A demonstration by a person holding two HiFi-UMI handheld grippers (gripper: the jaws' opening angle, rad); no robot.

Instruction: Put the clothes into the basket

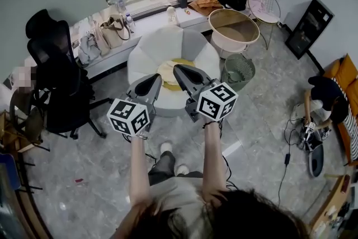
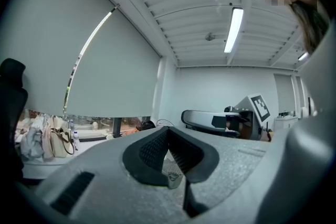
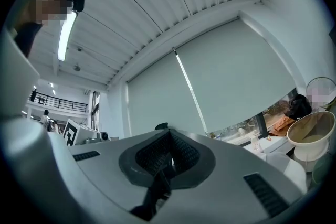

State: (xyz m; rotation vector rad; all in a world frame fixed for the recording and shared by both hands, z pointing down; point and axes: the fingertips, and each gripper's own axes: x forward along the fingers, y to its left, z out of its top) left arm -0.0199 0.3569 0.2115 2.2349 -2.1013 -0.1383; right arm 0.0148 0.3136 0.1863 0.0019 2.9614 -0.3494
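Two tools are held in front of one white round seat (image 1: pixel 151 47): the left tool (image 1: pixel 159 79) and the right tool (image 1: pixel 177 69), both closed tight with nothing in them. On the seat lie the clothes (image 1: pixel 166 71), one cream and yellow pile, partly hidden by the tools. One green basket (image 1: pixel 232 74) stands just right of the seat, and one black office chair (image 1: pixel 56 73) stands left of it.

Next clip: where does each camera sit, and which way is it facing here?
Head view: on the person's head, looking steeply down at white seat, clothes and basket; arms, left gripper and right gripper show.
Left gripper view: on the left gripper, looking level along its shut jaws at the roller blind; person's head upper right.
Right gripper view: on the right gripper, jaws shut, facing blind and round table; head upper left.
Shared: both gripper views show the blind.
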